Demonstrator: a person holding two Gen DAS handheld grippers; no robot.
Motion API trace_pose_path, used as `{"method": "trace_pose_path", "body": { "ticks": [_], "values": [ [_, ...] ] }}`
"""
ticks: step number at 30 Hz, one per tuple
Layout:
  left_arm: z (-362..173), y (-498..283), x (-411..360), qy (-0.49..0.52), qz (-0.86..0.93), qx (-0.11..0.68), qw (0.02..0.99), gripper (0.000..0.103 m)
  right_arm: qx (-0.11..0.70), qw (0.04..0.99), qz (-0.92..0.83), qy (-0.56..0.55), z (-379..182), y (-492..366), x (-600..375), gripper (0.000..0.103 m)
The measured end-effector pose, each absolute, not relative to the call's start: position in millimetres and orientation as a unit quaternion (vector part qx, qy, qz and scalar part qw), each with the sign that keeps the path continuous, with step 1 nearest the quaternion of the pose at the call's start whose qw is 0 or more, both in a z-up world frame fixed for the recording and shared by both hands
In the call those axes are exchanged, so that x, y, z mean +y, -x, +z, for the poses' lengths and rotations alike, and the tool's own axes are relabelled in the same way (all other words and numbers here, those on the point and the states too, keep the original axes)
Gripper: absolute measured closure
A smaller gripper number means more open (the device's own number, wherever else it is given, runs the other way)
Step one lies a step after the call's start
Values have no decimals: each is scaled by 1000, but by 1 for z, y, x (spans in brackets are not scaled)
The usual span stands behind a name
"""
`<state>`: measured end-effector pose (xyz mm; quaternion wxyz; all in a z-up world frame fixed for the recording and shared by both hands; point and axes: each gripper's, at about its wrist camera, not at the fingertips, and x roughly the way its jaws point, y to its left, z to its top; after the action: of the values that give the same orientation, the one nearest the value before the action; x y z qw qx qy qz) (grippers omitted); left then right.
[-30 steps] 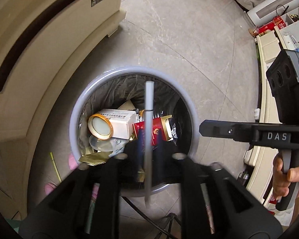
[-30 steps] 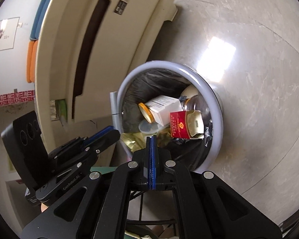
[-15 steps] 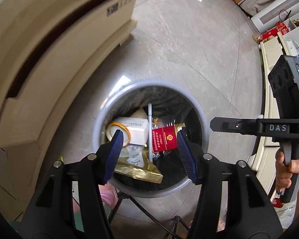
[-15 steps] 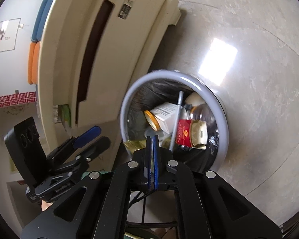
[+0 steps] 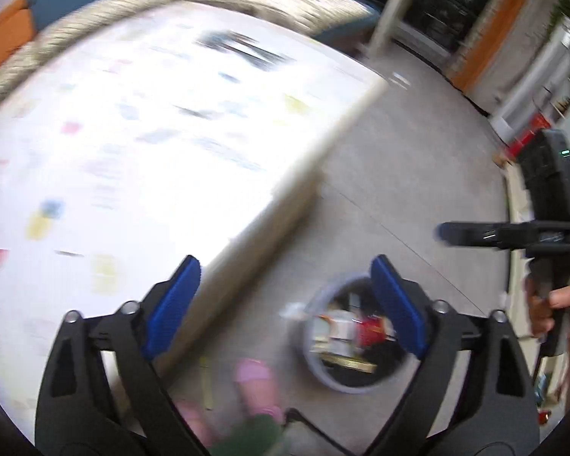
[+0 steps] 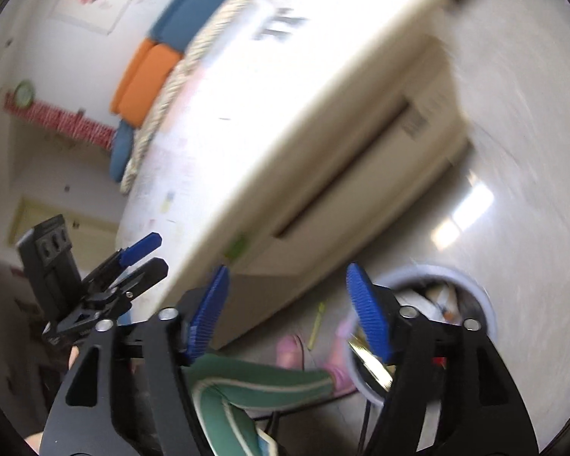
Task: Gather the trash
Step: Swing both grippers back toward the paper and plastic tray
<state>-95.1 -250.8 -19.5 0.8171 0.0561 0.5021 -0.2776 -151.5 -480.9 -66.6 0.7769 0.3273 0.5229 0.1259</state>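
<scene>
Both views are motion-blurred. My left gripper (image 5: 285, 304) is open and empty, high above the floor. The grey round trash bin (image 5: 319, 372) stands on the floor below, between its fingers, holding a red packet (image 5: 370, 332), a white box and gold wrappers. My right gripper (image 6: 288, 311) is open and empty; the bin's rim (image 6: 486, 304) shows behind its right finger. The right gripper (image 5: 505, 233) also appears at the right of the left wrist view, and the left gripper (image 6: 133, 262) at the left of the right wrist view.
A large cream table (image 5: 152, 133) with small blurred items on top fills the left; its side (image 6: 323, 152) has a long slot. My pink slippers (image 5: 254, 380) and green trouser leg (image 6: 247, 387) are near the bin. Grey tiled floor (image 5: 399, 171) lies beyond.
The grey straw dropped from the left gripper into the bin. Both grippers rose and swung up toward the table. The left opened wider and the right went from shut to open.
</scene>
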Motion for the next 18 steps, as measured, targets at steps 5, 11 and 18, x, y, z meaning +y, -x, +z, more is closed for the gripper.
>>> {"method": "trace_pose_path", "body": {
  "ticks": [5,11,18],
  "values": [
    [3,45,-157,-43,-189,486,852,7,513,807,152,-250,-25,80,-415,17],
    [10,-11,-54,2,-119,467,876,7,524,818,153,-183,-20,-7,-347,17],
    [-5,-69,8,22,-72,469,880,7,546,818,133,-127,-47,-93,-299,17]
  ]
}}
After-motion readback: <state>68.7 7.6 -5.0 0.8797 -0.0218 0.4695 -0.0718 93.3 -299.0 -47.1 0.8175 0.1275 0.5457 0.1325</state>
